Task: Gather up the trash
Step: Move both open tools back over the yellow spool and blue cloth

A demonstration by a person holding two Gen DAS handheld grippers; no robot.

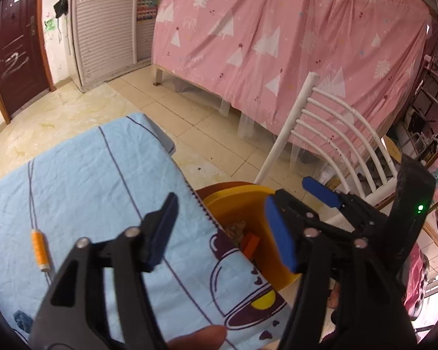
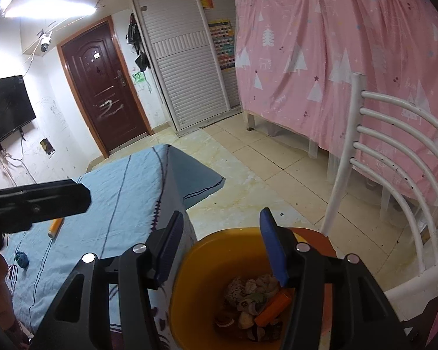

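- The left gripper (image 1: 222, 227) hung over the edge of the bench (image 1: 81, 180), its jaws spread apart and holding nothing
- The right gripper (image 2: 222, 248) was poised directly above the yellow bin (image 2: 189, 285), jaws likewise released and empty
- The bin stood just beside the bench, on an orange stool (image 2: 315, 234) by the look of it, though only a sliver of that showed
- Inside the bin lay crumpled scraps of paper (image 2: 248, 288), an orange tube-like piece (image 2: 273, 307) and some darker bits at the bottom that were too small to name
- 2 candidates for trash remained on the blue cloth: an orange spool (image 1: 40, 246) well to the left of the left gripper, and a small dark-blue wad (image 2: 22, 258) near the cloth's near edge
- Likely risk 1: both grippers sat close together near the bin, so a reach by the left one toward the spool could knock the right one
- Likely risk 2: the spool was round and lay on loose, wrinkled fabric; a pinch slightly off its middle could roll it away or bunch the cloth between the pads
- Likely risk 3: the bin appeared perched at the stool's edge, so a nudge from a lowering gripper could tip it and spill what was gathered
- A white chair (image 2: 394, 157) stood just beside the bin, narrowing the room for the right arm
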